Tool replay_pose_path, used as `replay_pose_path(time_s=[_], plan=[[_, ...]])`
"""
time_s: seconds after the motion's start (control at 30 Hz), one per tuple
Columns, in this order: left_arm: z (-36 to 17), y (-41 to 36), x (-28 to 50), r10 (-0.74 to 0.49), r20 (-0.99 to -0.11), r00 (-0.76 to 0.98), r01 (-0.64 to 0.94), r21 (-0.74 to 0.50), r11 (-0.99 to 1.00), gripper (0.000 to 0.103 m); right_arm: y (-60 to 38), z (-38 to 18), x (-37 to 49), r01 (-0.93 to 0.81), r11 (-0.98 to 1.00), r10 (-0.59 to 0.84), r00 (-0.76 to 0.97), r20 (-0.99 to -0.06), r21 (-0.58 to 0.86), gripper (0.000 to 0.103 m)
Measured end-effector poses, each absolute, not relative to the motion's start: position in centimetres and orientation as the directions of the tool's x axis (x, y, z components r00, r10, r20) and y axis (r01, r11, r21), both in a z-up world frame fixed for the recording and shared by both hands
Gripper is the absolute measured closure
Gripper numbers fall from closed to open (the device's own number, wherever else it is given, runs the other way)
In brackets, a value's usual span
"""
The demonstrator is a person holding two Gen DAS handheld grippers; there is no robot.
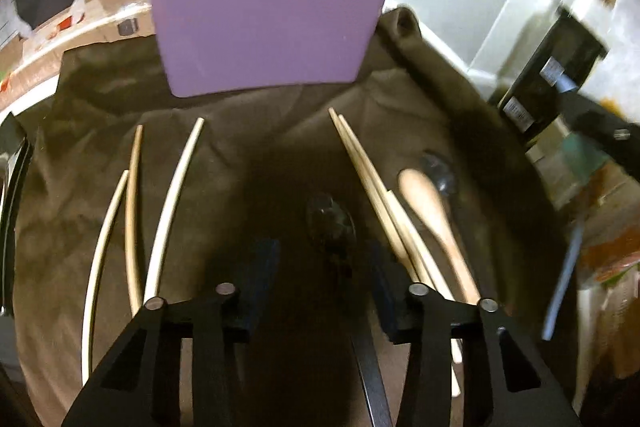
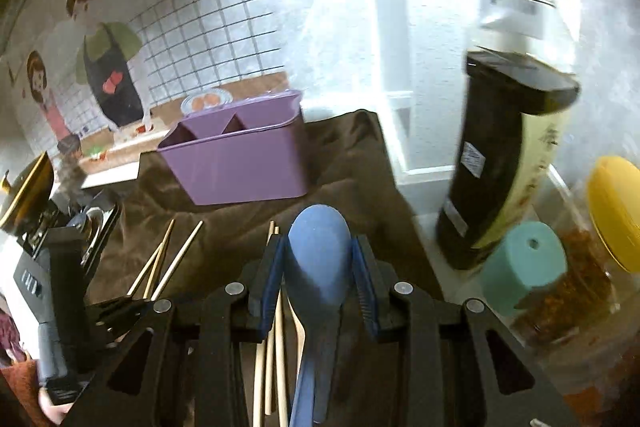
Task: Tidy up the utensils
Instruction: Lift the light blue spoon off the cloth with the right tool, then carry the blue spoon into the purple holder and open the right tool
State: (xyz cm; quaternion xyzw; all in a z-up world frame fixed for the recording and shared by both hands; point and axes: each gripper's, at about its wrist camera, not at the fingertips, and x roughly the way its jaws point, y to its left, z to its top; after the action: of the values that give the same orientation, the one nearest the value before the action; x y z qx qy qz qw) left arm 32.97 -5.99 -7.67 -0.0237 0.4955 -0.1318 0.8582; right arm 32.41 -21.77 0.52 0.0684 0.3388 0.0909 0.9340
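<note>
Utensils lie along the brown cloth (image 1: pixel 100 99): right gripper (image 2: pixel 320 267) pinches a blue spoon (image 2: pixel 318 251), likely for the purple holder (image 2: pixel 240 167); left gripper (image 1: pixel 316 267) hovers spread over a dark spoon (image 1: pixel 332 219).

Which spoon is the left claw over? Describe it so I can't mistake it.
Start at the purple plastic caddy on the brown cloth. Nearer the camera, between the claw's blue pads, lies a dark metal spoon. The pale wooden spoon lies further right.

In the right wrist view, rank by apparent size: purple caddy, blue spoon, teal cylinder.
1. purple caddy
2. blue spoon, though it sits nearest the camera, so unsure
3. teal cylinder
</note>
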Motion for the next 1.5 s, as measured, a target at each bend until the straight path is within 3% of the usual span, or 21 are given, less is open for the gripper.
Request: replay_pose_path(time_s=[0.4,0.57,0.73,0.93,1.27,1.4,1.5], plan=[[-8.8,-9.1,34.7,-0.13,-0.862,0.49,0.197,-0.036,0.98,0.063,-23.1,-0.1,31.2,-0.07,0.978,0.179,0.764,-0.62,0.196,0.072],[-8.8,-8.8,34.6,-0.155,-0.852,0.501,0.215,-0.051,0.975,0.068,-22.7,0.0,31.1,-0.076,0.98,0.177,0.764,-0.62,0.185,0.072],[-7.9,-6.2,33.6,-0.234,-0.819,0.524,0.198,-0.15,0.969,0.068,-22.1,0.2,31.2,-0.098,0.98,0.184,0.761,-0.622,0.17,0.072],[-3.7,-2.8,30.4,-0.33,-0.712,0.62,0.248,-0.221,0.943,0.069,-21.1,0.8,30.9,-0.124,0.982,0.185,0.759,-0.624,0.14,0.072],[2.5,0.1,29.2,-0.32,-0.569,0.758,0.257,-0.19,0.947,0.069,-18.9,2.1,31.4,-0.149,0.983,0.183,0.756,-0.629,0.107,0.072],[6.9,1.1,30.6,-0.326,-0.493,0.806,0.276,-0.174,0.945,0.069,-18.2,5.2,32.2,-0.166,0.983,0.183,0.784,-0.593,0.083,0.072],[12.7,2.3,33.0,-0.319,-0.381,0.868,0.278,-0.159,0.947,0.069,-17.5,10.0,33.2,-0.18,0.983,0.177,0.838,-0.516,0.046,0.072]])
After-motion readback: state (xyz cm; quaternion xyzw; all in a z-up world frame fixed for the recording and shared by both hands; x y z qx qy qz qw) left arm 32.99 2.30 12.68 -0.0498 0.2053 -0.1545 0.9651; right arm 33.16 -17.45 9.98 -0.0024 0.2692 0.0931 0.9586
